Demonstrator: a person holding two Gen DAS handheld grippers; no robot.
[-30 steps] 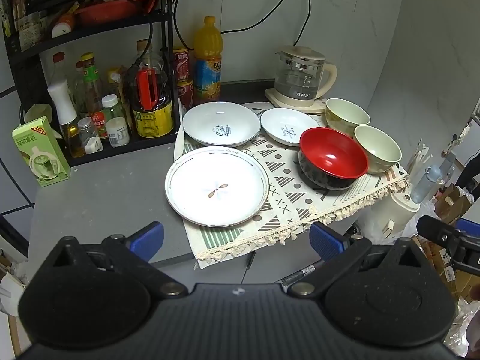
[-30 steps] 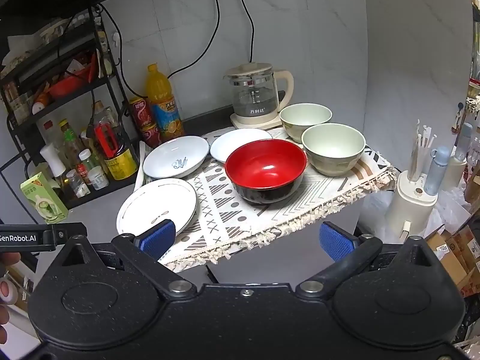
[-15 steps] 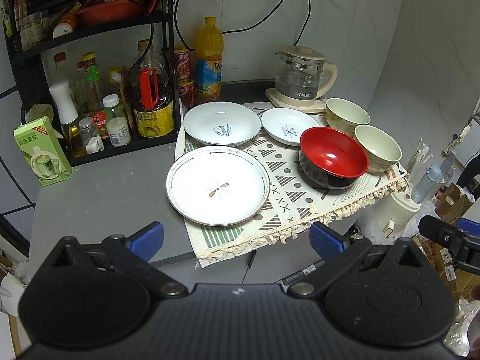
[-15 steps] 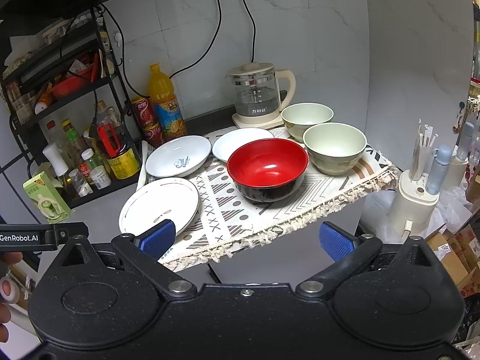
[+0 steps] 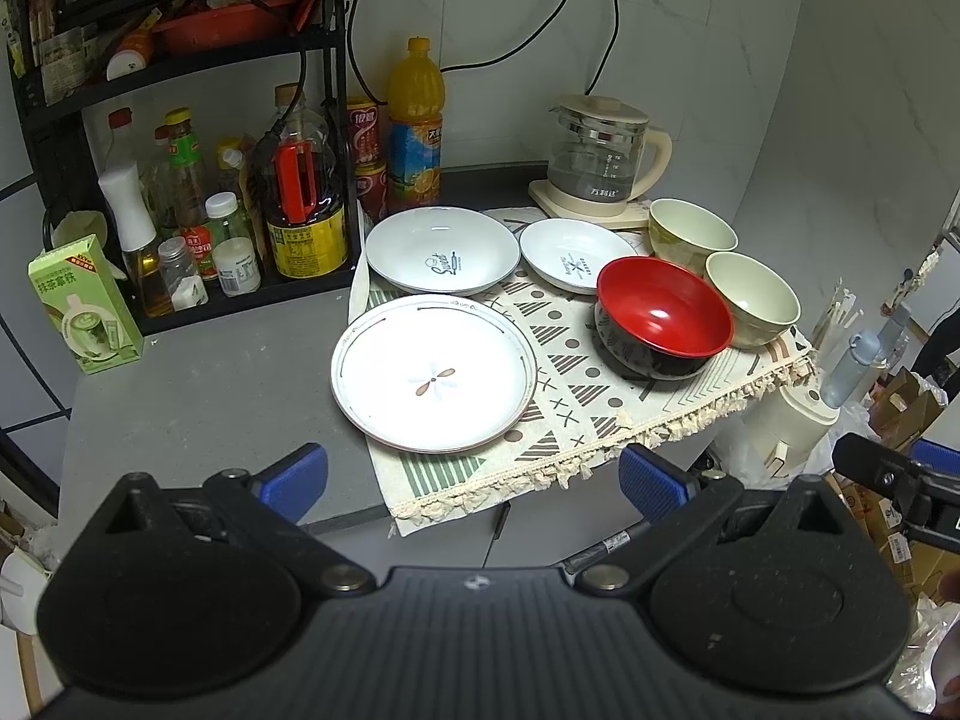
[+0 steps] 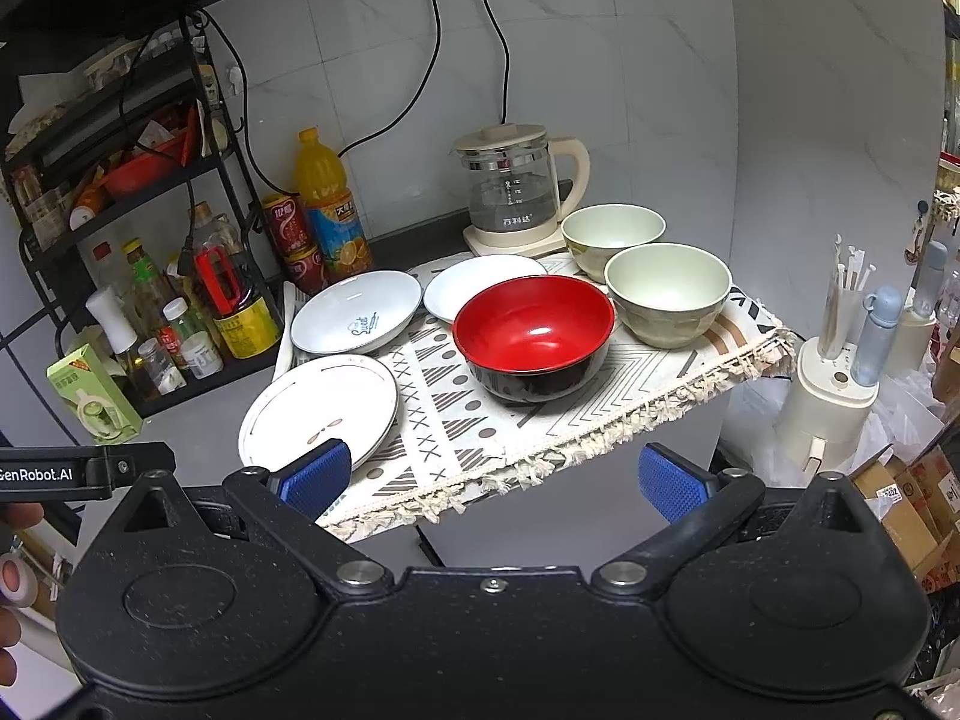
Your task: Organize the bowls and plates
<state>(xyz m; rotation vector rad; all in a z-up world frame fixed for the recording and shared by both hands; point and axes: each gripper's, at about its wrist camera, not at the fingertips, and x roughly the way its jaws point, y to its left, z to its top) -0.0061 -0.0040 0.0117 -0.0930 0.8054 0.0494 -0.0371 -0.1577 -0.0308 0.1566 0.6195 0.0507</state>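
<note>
On a patterned cloth (image 5: 576,402) lie three white plates: a large one (image 5: 433,373) nearest, a deep one with script (image 5: 443,250) behind it, a small one (image 5: 576,255) to the right. A red bowl with a black outside (image 5: 663,315) and two pale green bowls (image 5: 751,299) (image 5: 690,231) stand on the right. My left gripper (image 5: 473,480) hangs open short of the large plate, holding nothing. In the right wrist view my right gripper (image 6: 492,477) is open before the cloth's fringe, facing the red bowl (image 6: 534,333).
A glass kettle (image 5: 600,159) stands at the back by the wall. A black rack (image 5: 180,60) of bottles and jars fills the left, with an orange drink bottle (image 5: 415,126) beside it. A green carton (image 5: 84,312) sits on the grey counter. A white holder (image 6: 831,384) stands right of the table.
Both views have drifted very slightly; the dishes have not moved and both grippers stay open.
</note>
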